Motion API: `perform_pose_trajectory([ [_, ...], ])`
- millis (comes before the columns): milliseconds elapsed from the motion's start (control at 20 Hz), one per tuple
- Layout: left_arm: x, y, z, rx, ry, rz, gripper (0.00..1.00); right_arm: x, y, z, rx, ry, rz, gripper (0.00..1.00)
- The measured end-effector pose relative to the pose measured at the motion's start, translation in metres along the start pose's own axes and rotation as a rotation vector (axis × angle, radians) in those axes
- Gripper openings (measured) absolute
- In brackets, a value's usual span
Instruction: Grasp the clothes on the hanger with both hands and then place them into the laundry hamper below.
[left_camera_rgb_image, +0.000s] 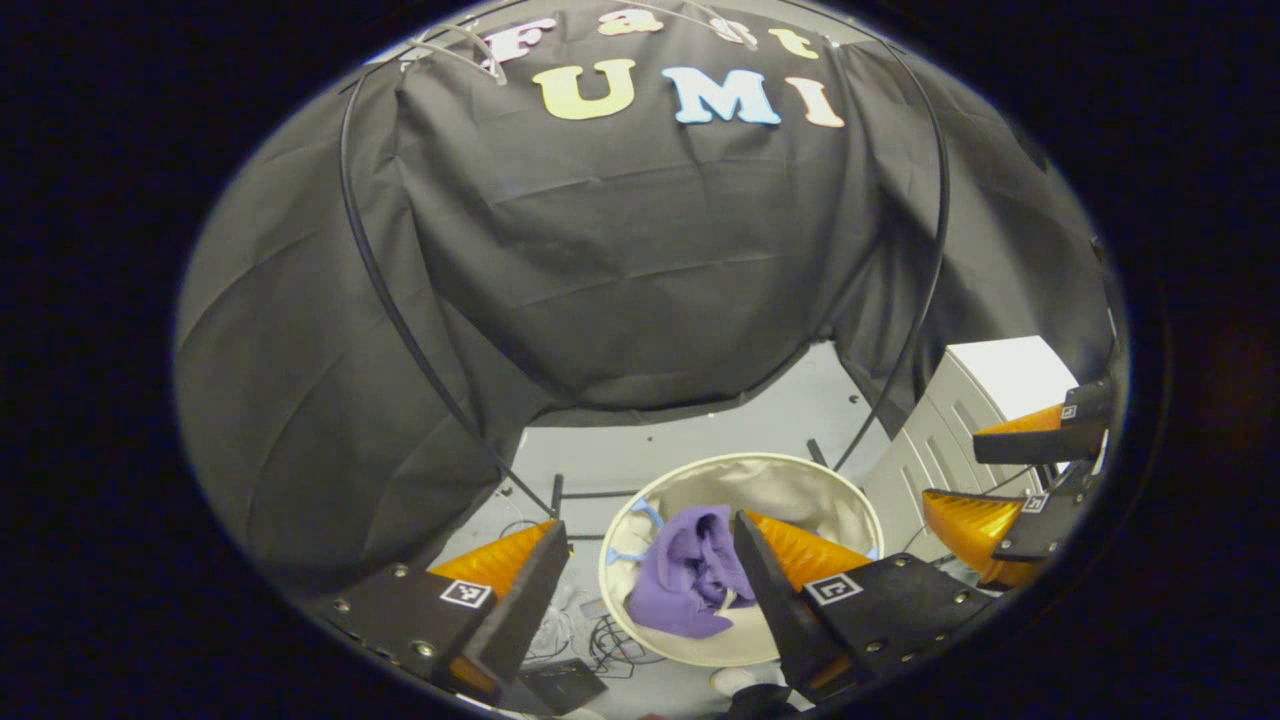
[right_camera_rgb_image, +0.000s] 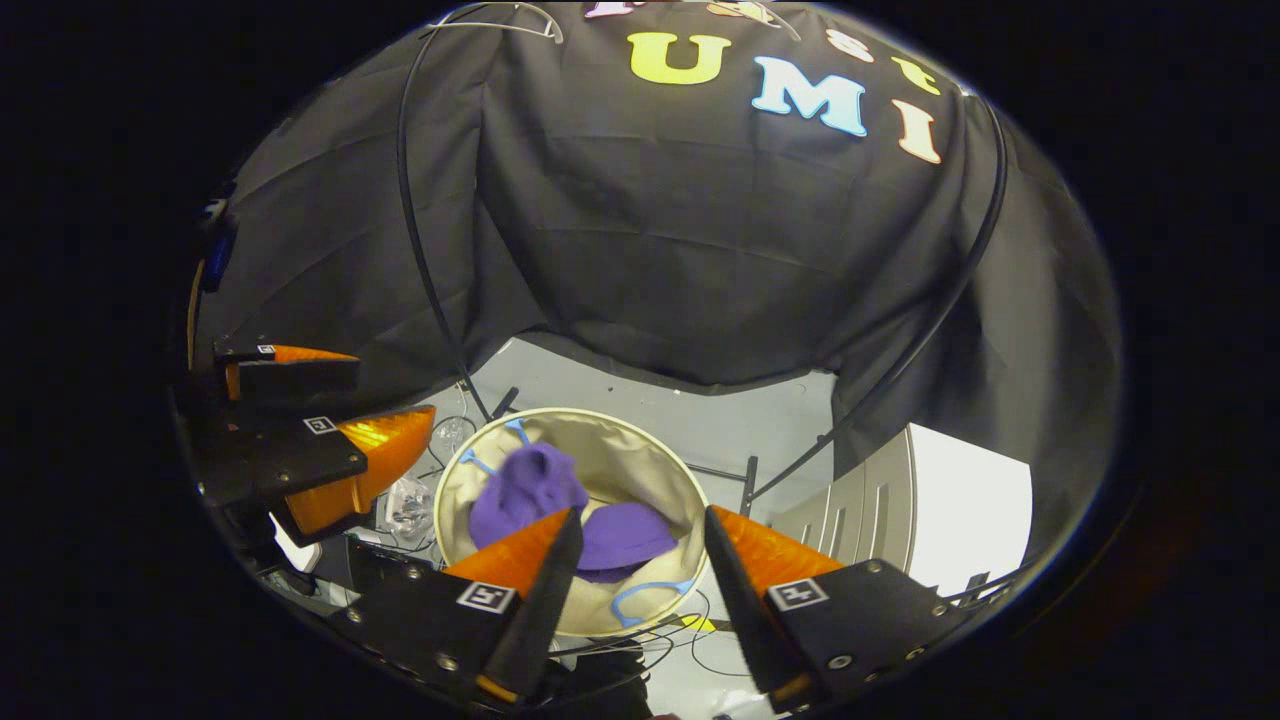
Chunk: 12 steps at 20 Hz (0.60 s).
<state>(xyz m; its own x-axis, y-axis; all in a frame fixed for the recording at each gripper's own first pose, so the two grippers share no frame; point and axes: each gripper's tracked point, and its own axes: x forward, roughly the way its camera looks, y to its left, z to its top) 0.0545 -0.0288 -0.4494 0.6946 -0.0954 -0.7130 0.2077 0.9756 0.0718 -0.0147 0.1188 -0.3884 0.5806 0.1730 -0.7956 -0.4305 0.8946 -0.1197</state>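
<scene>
- Black cloth wall (left_camera_rgb_image: 620, 270) fills the upper and middle part of both views; thin black poles (left_camera_rgb_image: 390, 290) curve down across it at the left and right of the frame
- White cabinet (left_camera_rgb_image: 985, 400) stands at the right middle of the left gripper view, and at the lower right of the right gripper view
- Laundry hamper (left_camera_rgb_image: 800, 480), round with a pale lining and light rim, sits on the grey floor (left_camera_rgb_image: 700, 420) at the lower centre of both views; blue handles (right_camera_rgb_image: 645, 595) show at its rim
- Purple clothes (left_camera_rgb_image: 690, 575) lie crumpled inside the hamper, on its left half in the left gripper view; no finger touches them
- Left gripper (left_camera_rgb_image: 650, 540) at the bottom of its own view, above the hamper, jaws spread wide with nothing between them; it also appears at the left edge of the right gripper view
- Right gripper (right_camera_rgb_image: 640, 525) at the bottom of its own view, jaws wide apart and empty, hamper beyond the gap; it appears at the right edge of the left gripper view
- Wire hangers (left_camera_rgb_image: 460, 50) hang at the top left of the frame, bare
- Loose cables (left_camera_rgb_image: 610, 645) lie on the floor just left of the hamper
</scene>
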Motion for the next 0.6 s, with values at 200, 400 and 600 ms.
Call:
perform_pose_trajectory([
  [200,-0.023,0.019,0.032,-0.037,-0.079,0.027,1.00,-0.015,-0.001,0.017,0.025,-0.069,-0.017,0.95],
  [400,-0.059,0.035,0.086,-0.062,-0.210,0.039,0.96,-0.043,-0.005,0.058,0.053,-0.188,-0.024,0.95],
  [600,-0.103,0.045,0.143,-0.074,-0.337,0.037,0.99,-0.079,-0.015,0.101,0.092,-0.308,-0.042,0.95],
])
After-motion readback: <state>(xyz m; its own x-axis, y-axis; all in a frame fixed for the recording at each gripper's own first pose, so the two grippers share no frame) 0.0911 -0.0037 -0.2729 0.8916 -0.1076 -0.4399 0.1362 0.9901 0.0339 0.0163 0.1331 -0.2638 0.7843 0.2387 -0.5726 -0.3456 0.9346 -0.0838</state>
